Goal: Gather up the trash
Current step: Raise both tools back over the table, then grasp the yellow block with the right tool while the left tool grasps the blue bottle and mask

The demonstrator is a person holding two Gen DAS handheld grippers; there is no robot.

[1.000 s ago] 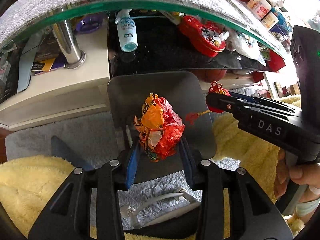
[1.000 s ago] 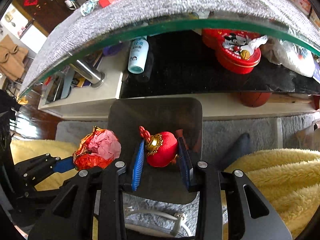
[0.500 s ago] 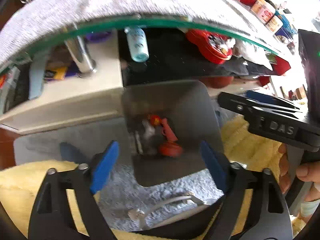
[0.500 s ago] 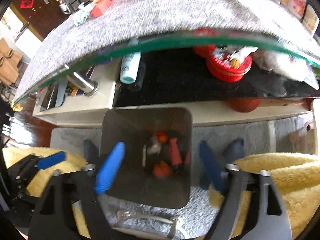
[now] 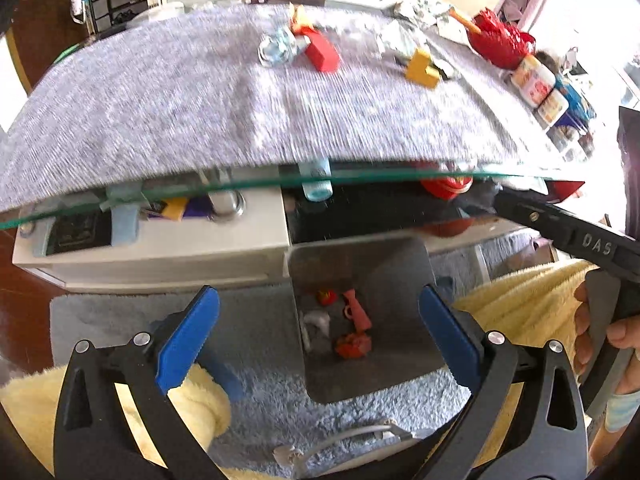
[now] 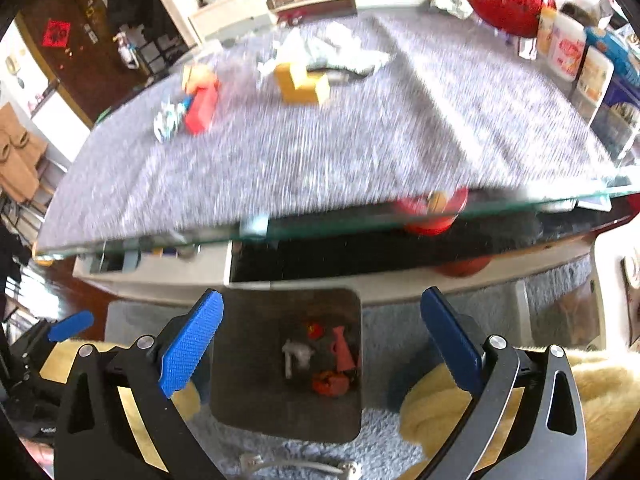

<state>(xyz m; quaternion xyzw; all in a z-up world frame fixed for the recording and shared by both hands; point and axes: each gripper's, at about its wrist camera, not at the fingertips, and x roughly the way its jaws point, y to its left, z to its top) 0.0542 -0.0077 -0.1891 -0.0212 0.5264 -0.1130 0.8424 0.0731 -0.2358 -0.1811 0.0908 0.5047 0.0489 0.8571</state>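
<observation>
Red trash (image 5: 352,345) lying in bin (image 5: 384,376), long piece pointing tableward, both grippers released, empty

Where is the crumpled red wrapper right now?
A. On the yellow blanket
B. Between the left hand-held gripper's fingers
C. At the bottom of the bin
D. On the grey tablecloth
C: the red wrapper lies on the floor of the bin with other scraps, while the left hand-held gripper and right hand-held gripper stand wide open and empty above it.
</observation>
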